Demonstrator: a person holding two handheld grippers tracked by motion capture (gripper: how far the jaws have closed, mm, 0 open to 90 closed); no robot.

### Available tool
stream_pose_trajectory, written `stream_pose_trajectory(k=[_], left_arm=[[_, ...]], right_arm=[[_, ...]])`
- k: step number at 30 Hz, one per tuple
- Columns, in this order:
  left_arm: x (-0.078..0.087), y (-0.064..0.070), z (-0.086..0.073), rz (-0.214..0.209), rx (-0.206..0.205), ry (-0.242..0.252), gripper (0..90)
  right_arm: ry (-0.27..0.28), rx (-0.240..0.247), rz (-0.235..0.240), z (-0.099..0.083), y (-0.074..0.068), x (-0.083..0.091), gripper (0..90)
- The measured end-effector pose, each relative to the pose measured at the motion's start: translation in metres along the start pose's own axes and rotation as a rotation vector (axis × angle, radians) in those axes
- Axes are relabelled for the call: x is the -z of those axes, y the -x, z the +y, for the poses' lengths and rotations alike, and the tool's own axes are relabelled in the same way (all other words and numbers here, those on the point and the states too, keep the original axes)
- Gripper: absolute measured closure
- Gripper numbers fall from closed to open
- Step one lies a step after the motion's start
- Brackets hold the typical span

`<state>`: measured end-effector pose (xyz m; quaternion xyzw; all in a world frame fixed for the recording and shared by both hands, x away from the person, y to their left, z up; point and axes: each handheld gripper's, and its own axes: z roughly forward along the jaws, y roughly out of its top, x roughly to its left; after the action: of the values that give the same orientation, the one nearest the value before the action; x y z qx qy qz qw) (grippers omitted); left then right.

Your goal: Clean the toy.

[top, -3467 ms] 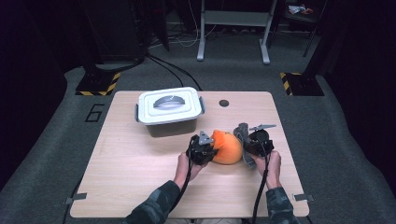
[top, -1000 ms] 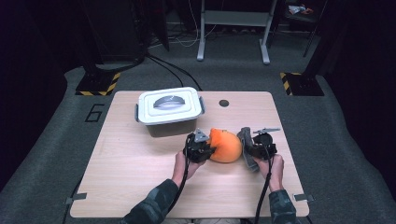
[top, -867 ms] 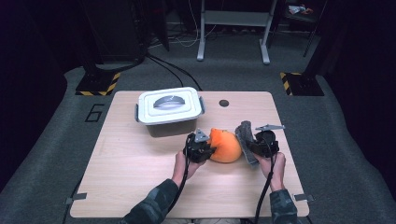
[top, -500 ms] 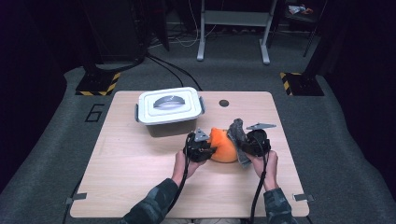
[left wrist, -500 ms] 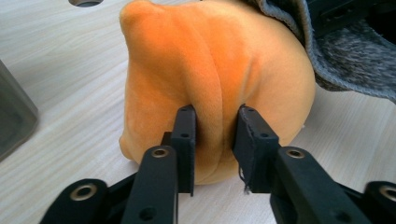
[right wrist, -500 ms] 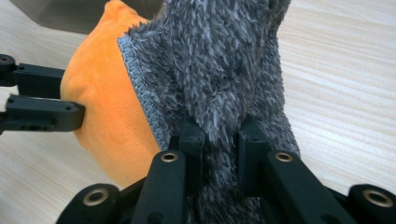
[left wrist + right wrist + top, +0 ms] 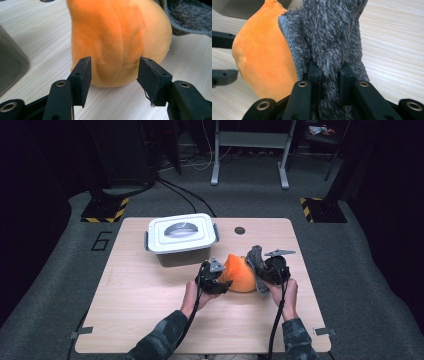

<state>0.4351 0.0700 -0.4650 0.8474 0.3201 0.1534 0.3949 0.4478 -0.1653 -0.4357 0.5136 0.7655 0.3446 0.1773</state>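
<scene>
I see the tabletop (image 7: 150, 320) carrying a lidded white bin (image 7: 181, 239) at the back and, nearer me, the orange plush (image 7: 240, 274) standing upright between my tools. A grey fuzzy cloth (image 7: 332, 37) leans against its right flank, clamped in my right gripper (image 7: 329, 75). My left gripper (image 7: 113, 71) is spread wide, the plush dead ahead between its jaws, untouched, so it's the nearer one to close.

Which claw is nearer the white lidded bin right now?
Left. The left claw sits just in front of the white lidded bin, open at the orange plush. The right claw is beyond the plush, shut on the grey cloth.
</scene>
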Motion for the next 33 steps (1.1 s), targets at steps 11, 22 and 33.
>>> stream_pose_trajectory(k=[11, 22, 33], left_arm=[[-0.007, 0.005, -0.005, 0.047, -0.015, -0.007, 69.0], [0.0, 0.005, -0.007, 0.039, 0.042, 0.009, 82.2], [0.013, 0.012, 0.002, 0.0, 0.064, 0.018, 82.3]], right_arm=[[0.017, 0.009, 0.007, 0.0, 0.001, 0.001, 75.7], [0.033, 0.009, 0.0, 0.002, 0.0, 0.011, 75.7], [0.07, 0.071, 0.033, 0.022, -0.02, 0.03, 75.6]])
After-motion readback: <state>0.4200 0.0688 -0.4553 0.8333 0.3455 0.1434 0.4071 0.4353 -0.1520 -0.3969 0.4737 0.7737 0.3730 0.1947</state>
